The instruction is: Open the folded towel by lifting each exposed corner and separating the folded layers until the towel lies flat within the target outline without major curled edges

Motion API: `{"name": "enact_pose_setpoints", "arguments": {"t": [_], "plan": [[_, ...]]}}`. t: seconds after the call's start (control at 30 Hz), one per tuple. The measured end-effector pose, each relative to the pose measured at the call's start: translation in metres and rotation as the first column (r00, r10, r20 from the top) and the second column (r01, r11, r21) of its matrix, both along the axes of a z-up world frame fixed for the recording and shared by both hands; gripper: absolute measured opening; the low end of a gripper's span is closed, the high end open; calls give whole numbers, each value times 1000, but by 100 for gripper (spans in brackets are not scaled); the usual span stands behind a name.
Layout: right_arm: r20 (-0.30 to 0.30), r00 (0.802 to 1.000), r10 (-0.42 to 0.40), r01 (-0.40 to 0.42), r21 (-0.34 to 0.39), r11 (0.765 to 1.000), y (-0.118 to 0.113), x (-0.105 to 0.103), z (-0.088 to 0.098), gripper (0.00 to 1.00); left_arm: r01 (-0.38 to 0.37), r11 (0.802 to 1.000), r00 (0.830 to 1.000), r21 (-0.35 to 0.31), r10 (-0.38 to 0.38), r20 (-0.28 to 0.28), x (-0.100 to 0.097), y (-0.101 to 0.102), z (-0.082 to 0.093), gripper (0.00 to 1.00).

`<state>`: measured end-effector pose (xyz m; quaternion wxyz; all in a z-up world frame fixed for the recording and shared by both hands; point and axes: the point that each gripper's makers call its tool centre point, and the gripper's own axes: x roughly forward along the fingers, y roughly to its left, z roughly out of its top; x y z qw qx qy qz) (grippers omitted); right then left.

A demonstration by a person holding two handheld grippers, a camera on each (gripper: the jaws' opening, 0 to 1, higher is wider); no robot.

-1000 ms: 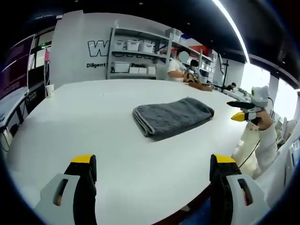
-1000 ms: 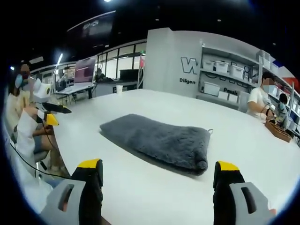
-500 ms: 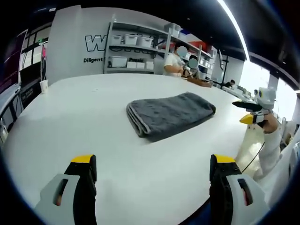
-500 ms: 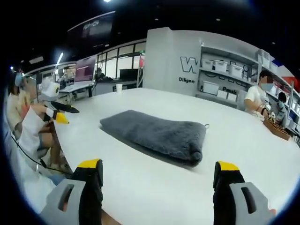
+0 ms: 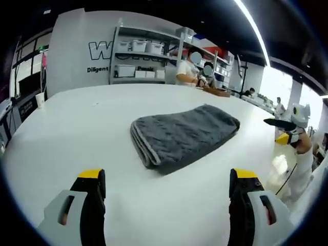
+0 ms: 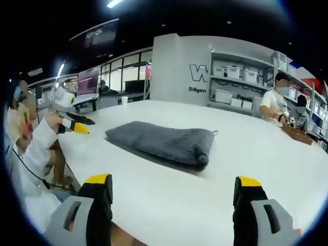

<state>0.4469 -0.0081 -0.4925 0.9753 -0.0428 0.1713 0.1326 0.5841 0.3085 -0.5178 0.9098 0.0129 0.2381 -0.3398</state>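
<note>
The towel (image 5: pixel 182 130) is grey and plush, folded into a thick oblong pad with stacked layers showing along its near short edge in the left gripper view. It lies on the white table (image 5: pixel 77 128), roughly at the table's middle, with bare tabletop all around it. In the right gripper view the same towel (image 6: pixel 159 143) shows a rounded folded end toward the right, and a small loop sticks out at its far right corner.

The left gripper (image 5: pixel 166 189) is held short of the towel, over the bare table on the near side of it, touching nothing; its two yellow-tipped jaws stand wide apart. The right gripper (image 6: pixel 174 197) is likewise short of the towel on its own near side, jaws spread wide with nothing between them.

Each gripper also appears in the other's view, off to one side of the towel and well apart from it: the right gripper (image 5: pixel 287 134) beyond the table edge in the left gripper view, the left gripper (image 6: pixel 77 125) at the table's edge in the right gripper view, each held at the end of a white sleeve (image 6: pixel 38 148).

Beyond the towel, past the far edge of the table, a shelving unit (image 5: pixel 146 61) with white bins stands against a grey wall bearing large lettering. A paper cup (image 5: pixel 39 99) sits near the table's far left edge. People (image 5: pixel 188 69) sit at the far end beside a brown tray (image 6: pixel 296 134)
</note>
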Motion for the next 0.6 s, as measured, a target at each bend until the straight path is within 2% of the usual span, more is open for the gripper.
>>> {"name": "enact_pose_setpoints", "arguments": {"t": [0.13,0.2,0.33,0.53,0.57,0.6], "plan": [[0,1000,-18,18,14,1000,-6,-6,-6,99,7,1000,1000,8,-7,-5,17,-6,-4,100],[-3,1000,-18,18,19,1000,-7,-8,-8,99,33,999,999,8,-32,-28,22,-13,-10,99],[-8,1000,-18,18,24,1000,-6,-11,-12,99,63,998,997,-19,-63,-39,29,-25,-13,94],[-12,1000,-15,15,21,1000,-6,-15,-15,99,54,998,997,-39,-57,-56,43,-35,-21,88],[-8,1000,-14,14,22,1000,-6,-16,-15,99,60,997,996,-38,-62,-63,43,-36,-23,85],[-4,1000,-14,14,23,1000,-7,-17,-14,99,68,997,993,-28,-71,-97,42,-37,-29,83]]}}
